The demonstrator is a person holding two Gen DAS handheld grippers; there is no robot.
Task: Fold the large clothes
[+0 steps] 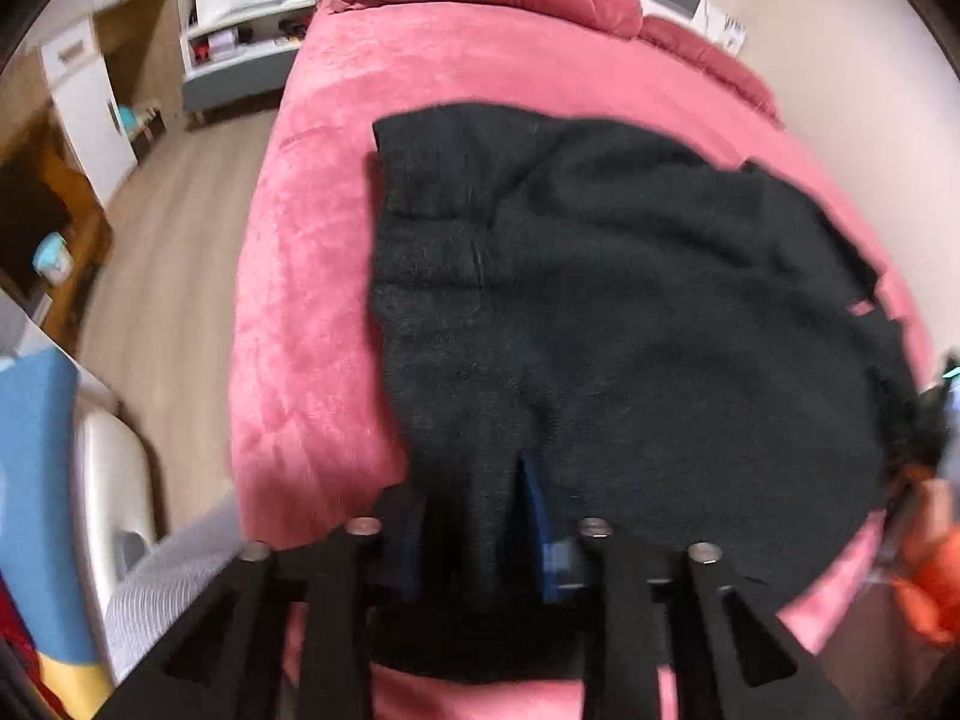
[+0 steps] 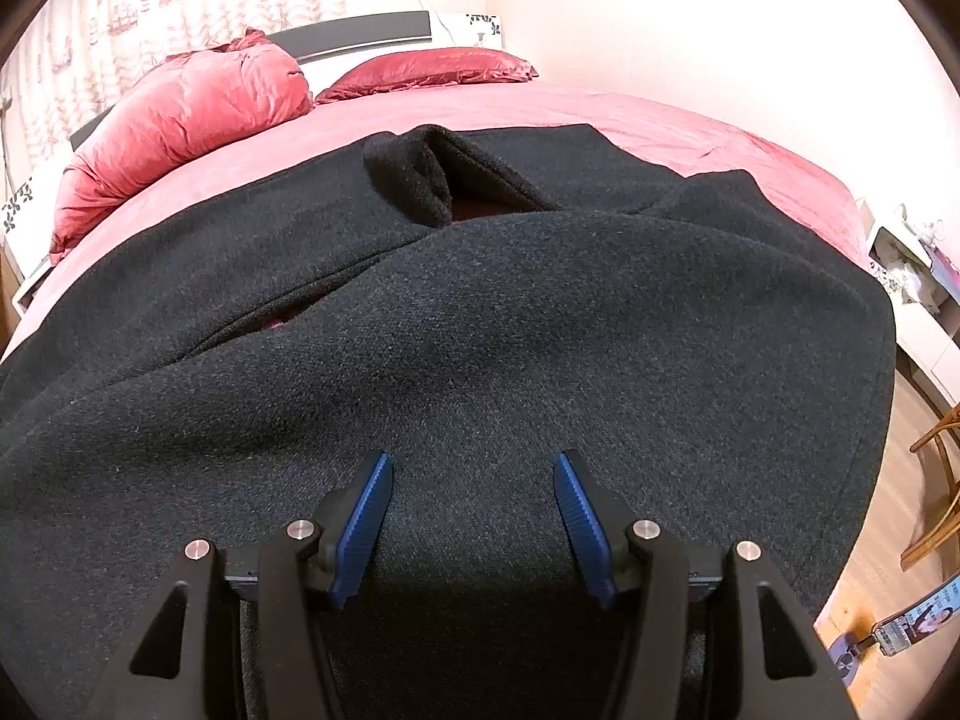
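Observation:
A large dark wool coat (image 1: 600, 300) lies spread on a pink bed (image 1: 312, 240). My left gripper (image 1: 474, 510) is shut on a bunched fold of the coat's near edge; its blue pads are mostly hidden by the cloth. In the right wrist view the coat (image 2: 480, 312) fills the middle, with its collar (image 2: 420, 174) at the far end and one layer folded over another. My right gripper (image 2: 474, 468) is open, its blue pads (image 2: 366, 516) wide apart just above the coat, holding nothing.
Red pillows (image 2: 180, 120) lie at the head of the bed (image 2: 720, 126). Wooden floor (image 1: 174, 252), white cabinets (image 1: 84, 96) and a shelf unit are left of the bed. A wooden chair (image 2: 936, 480) and a white side table (image 2: 924, 300) stand at its right.

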